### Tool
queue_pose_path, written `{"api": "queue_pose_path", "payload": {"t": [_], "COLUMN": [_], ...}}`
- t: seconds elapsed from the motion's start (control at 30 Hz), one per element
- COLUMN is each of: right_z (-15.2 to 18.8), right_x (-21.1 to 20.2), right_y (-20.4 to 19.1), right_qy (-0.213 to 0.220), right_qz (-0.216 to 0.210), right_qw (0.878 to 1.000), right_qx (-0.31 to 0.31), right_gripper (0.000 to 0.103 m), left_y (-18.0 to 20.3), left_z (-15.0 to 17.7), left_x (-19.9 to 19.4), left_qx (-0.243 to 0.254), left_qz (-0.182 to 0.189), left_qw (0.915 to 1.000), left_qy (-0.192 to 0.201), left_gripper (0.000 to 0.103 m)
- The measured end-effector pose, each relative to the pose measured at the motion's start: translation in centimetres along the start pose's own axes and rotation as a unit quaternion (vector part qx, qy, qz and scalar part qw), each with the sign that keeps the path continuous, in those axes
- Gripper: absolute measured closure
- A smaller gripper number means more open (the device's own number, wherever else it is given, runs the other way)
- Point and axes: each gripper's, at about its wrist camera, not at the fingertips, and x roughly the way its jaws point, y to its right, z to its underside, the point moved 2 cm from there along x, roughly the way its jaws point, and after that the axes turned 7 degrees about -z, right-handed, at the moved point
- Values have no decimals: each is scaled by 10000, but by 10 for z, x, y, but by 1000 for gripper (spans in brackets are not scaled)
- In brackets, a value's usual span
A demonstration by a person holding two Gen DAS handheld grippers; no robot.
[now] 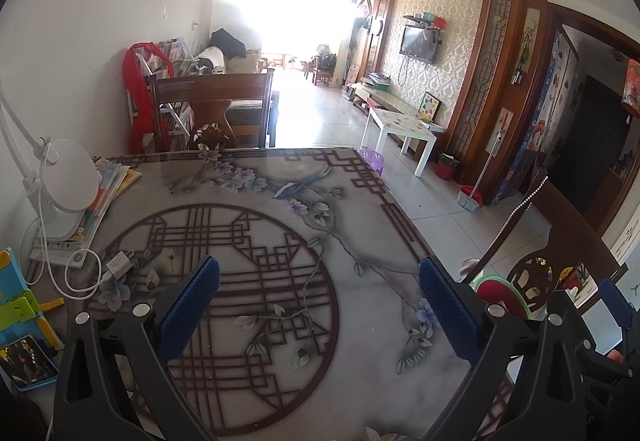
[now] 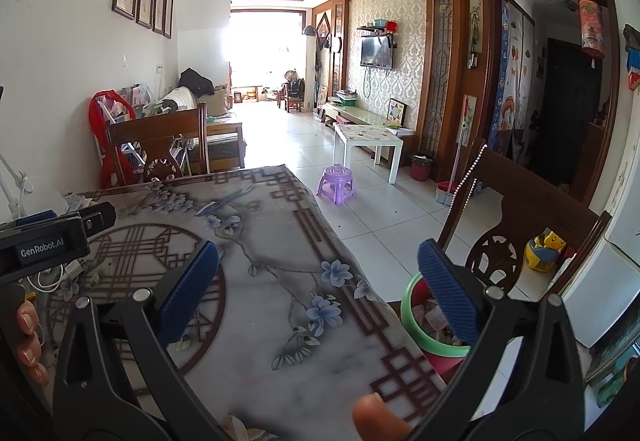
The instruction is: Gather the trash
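Patterned table (image 1: 280, 225) lies bare beneath both my grippers. Left gripper (image 1: 319, 305) and right gripper (image 2: 318, 291) gape wide, empty, beside the green-rimmed bin (image 2: 416, 325) for quick drops.

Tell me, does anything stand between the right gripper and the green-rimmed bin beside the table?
Nothing visible does. The right gripper is open and empty above the table edge, and the bin stands just past that edge, under its right finger. The wooden chair is behind the bin, not in the way.
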Motion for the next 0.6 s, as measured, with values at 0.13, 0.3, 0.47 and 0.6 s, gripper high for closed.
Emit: {"api": "queue_pose_path", "payload": {"t": [0.13,0.3,0.47,0.6], "right_z": [0,0,1,1], "right_x": [0,0,2,2], "right_y": [0,0,0,0], "right_qy": [5,-7,-25,-20], "right_qz": [-4,-4,-4,-6], "right_qw": [10000,10000,10000,10000], "right_qx": [2,0,13,2], "right_gripper": [5,5,5,5], "left_y": [0,1,1,0], "left_z": [0,0,0,2], "left_x": [0,0,0,-3], "left_qx": [-1,-13,-8,45], "left_qz": [1,3,10,92], "left_qw": [10000,10000,10000,9999], "left_qy": [0,-10,-16,43], "left_gripper": [8,8,8,8]}}
